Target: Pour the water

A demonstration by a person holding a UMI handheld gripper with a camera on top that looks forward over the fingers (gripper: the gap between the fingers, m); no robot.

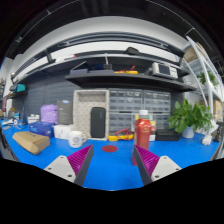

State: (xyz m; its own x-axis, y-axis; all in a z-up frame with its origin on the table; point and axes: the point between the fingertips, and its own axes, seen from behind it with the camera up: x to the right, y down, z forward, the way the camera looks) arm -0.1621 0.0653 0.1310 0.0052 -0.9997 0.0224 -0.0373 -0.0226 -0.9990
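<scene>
At the far left of the blue counter (115,165) lies a brown paper bag (31,142), tipped on its side. Behind it stands a pale purple container (48,113), and close to the right of the bag sits a white mug (75,139) with a smaller white cup (62,131) just behind it. Next along, against the back, is a beige box-like appliance with a dark panel (92,113) on its front, and beside that a grey cabinet of small drawers (135,103). Low in front of the drawers lies something yellow (121,135), too small to name for sure, perhaps a tool.

The gripper (114,161) hangs over the counter with its fingers spread wide and nothing between them; the magenta pads (81,157) face each other across bare blue surface. A small red disc (109,148) lies on the counter just ahead of the fingers.

Beyond the right finger stands a bottle of red liquid with a white cap (144,128), upright, well clear of the gripper. Further right is a leafy green plant in a white pot (188,117). Above everything runs a dark shelf (130,77) loaded with assorted items.
</scene>
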